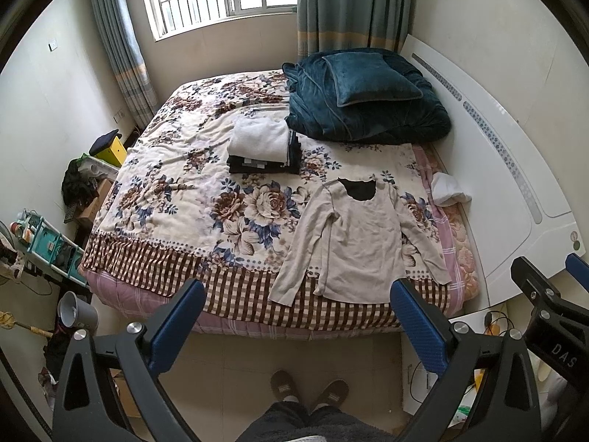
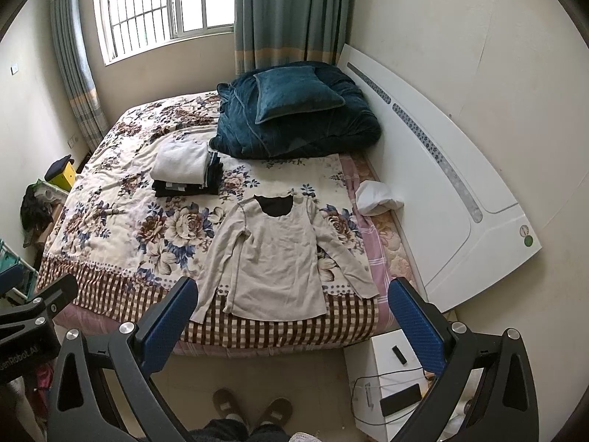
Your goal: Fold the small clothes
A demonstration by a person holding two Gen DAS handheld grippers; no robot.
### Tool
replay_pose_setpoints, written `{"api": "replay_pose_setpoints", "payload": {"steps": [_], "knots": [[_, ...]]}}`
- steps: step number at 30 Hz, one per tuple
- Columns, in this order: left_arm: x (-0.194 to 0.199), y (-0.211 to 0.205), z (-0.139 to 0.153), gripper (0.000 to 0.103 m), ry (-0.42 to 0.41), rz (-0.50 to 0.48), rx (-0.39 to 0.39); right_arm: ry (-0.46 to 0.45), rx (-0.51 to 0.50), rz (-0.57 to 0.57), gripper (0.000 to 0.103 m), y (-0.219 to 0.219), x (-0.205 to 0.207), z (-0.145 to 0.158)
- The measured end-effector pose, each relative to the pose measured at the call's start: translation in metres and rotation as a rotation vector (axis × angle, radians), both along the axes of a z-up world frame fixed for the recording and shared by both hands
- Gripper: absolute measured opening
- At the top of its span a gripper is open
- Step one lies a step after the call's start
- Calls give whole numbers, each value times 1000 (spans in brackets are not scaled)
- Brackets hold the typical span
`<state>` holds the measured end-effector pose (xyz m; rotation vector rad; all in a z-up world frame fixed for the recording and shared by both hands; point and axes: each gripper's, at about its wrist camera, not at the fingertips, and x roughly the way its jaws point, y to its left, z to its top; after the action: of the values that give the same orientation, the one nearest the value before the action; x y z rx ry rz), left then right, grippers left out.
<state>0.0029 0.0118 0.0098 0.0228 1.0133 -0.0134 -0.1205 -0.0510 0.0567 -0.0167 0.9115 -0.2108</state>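
Observation:
A beige long-sleeved top (image 1: 359, 243) lies flat and spread out on the floral bedspread (image 1: 176, 199) near the bed's front edge, sleeves angled down, neck away from me. It also shows in the right wrist view (image 2: 276, 261). A stack of folded clothes (image 1: 263, 147), white on top of dark ones, sits behind it; the stack also shows in the right wrist view (image 2: 186, 171). My left gripper (image 1: 298, 302) is open and empty, held above the floor in front of the bed. My right gripper (image 2: 292, 300) is open and empty, likewise short of the top's hem.
A teal quilt and pillow (image 1: 368, 99) are piled at the bed's far right by the white headboard (image 1: 515, 169). A white cloth (image 1: 451, 189) lies at the bed's right edge. A white nightstand (image 2: 386, 375) with a phone and cables stands at right. Clutter and shelves (image 1: 48, 246) line the left wall.

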Motion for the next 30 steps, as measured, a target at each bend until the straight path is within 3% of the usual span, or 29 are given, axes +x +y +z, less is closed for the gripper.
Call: {"api": "replay_pose_setpoints", "payload": {"steps": [16, 18, 30], "knots": [[2, 2, -1, 103, -3, 0, 0, -2, 3, 1, 103, -2, -2, 4], [7, 6, 10, 103, -4, 3, 1, -3, 4, 0, 103, 2, 3, 6], [10, 8, 14, 103, -3, 1, -1, -1, 5, 4, 103, 6, 2, 5]]}}
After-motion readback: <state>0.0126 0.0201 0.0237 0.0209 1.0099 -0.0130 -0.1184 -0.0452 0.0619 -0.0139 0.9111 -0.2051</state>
